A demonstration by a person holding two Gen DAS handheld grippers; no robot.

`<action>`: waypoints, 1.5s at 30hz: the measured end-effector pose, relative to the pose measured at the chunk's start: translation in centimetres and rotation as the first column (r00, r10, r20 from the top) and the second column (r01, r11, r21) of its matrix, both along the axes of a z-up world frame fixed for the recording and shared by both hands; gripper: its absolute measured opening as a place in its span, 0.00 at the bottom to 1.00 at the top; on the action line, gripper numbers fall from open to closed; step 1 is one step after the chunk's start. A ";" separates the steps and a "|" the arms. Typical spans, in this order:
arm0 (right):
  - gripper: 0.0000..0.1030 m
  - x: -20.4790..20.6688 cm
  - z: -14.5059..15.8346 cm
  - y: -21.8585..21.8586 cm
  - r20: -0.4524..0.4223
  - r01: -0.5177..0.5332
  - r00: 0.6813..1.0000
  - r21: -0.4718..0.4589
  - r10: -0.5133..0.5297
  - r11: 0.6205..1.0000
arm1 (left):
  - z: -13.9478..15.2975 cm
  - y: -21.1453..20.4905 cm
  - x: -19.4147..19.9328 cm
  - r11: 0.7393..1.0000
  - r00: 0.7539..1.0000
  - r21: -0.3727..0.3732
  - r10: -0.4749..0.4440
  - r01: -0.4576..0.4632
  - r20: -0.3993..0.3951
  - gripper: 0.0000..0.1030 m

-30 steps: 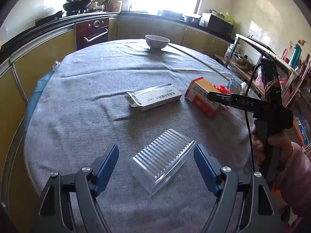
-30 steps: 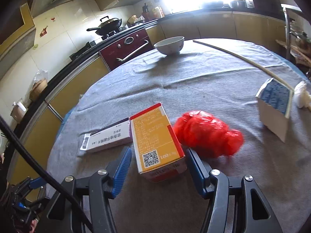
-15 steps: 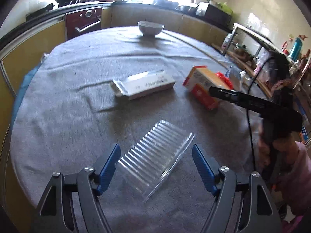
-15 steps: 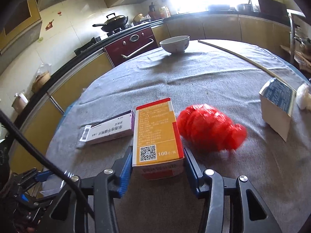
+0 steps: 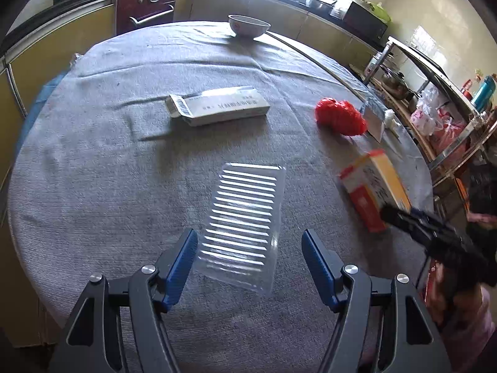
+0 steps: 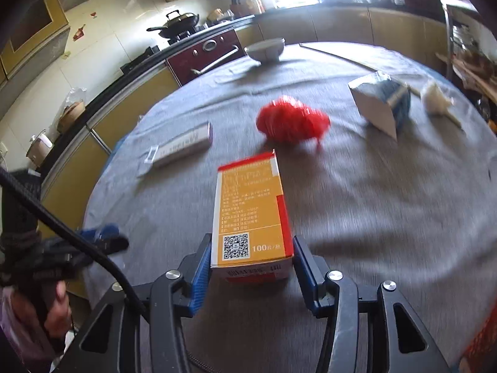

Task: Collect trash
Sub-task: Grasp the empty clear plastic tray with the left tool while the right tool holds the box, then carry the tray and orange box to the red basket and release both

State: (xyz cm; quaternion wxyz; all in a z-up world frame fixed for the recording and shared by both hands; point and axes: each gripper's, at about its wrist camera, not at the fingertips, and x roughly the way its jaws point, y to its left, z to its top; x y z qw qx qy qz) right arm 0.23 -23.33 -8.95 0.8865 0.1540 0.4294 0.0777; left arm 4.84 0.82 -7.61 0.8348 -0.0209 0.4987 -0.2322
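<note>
A: Left fingers [image 5: 183,258] apart and closing, clear tray [image 5: 245,217] between them but not yet pinched. Right fingers [image 6: 202,267] clamped on the near end of the orange box [image 6: 250,205], yet easing open.

B: Noted. Starting big: round bench [image 5: 93,155] under a grey cloth, carrying everything. Positions, counted from the red bag [image 5: 338,116]?

A: Tray flat on the cloth, well to the near left of the red bag. Long white box [image 5: 217,107] left of the red bag, well apart from it. Orange box on the near side of the red bag, apart from it, seemingly raised off the cloth and tilted, going by the left view.

B: Handling of the tray?

A: Probably very light, thin, ribbed and springy. Likely to buckle or skate away under a hard squeeze. Best taken across the two long edges near the close end, gently.

B: And the orange box?

A: Cardboard, light, fairly stiff along the side walls, perhaps hollow enough to dent. Best held across the narrow width, as now. With the hold loosening, some risk of slipping out.
</note>
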 end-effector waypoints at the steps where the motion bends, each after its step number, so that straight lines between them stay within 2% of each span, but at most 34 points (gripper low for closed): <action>1: 0.56 0.0 -0.1 0.0 -0.008 0.005 1.000 -0.004 -0.005 1.000 | 0.1 0.1 0.2 1.000 1.000 -0.002 0.006 -0.006 0.005 0.68; 6: 0.60 0.7 -0.5 0.1 -0.030 0.042 0.999 0.022 -0.041 0.999 | 0.2 0.1 0.9 1.000 0.999 0.006 0.010 -0.010 0.041 0.68; 8: 0.60 0.9 -0.8 0.1 -0.028 0.053 0.998 0.028 -0.052 0.998 | -0.1 -0.1 0.9 1.000 0.999 0.002 -0.005 0.005 0.037 0.58; 9: 0.60 1.0 -1.0 0.1 -0.028 0.061 0.998 0.027 -0.060 0.998 | -0.4 -0.2 0.9 1.000 1.000 0.006 -0.010 0.010 0.022 0.45; 10: 0.59 1.0 -1.0 0.2 -0.018 0.064 0.998 0.026 -0.064 0.998 | -0.7 -0.3 0.9 1.000 1.000 0.008 -0.016 0.016 0.008 0.42; 12: 0.54 0.6 -0.8 0.3 0.002 0.064 0.998 0.021 -0.064 0.998 | -0.6 -0.5 0.7 1.000 0.999 0.018 -0.015 0.015 0.029 0.42; 20: 0.54 -1.5 0.2 -0.5 0.052 0.071 0.996 0.043 -0.073 0.997 | 0.9 -2.1 -0.8 0.995 0.994 0.099 -0.018 0.008 0.105 0.42; 30: 0.54 -3.5 1.1 -1.1 0.084 0.079 0.993 0.062 -0.084 0.995 | 3.1 -4.5 -2.7 0.983 0.979 0.182 -0.064 0.029 0.193 0.42; 45: 0.54 -6.1 1.8 -3.1 0.114 0.109 0.986 0.109 -0.122 0.988 | 3.5 -7.9 -4.2 0.971 0.968 0.221 -0.134 0.086 0.210 0.42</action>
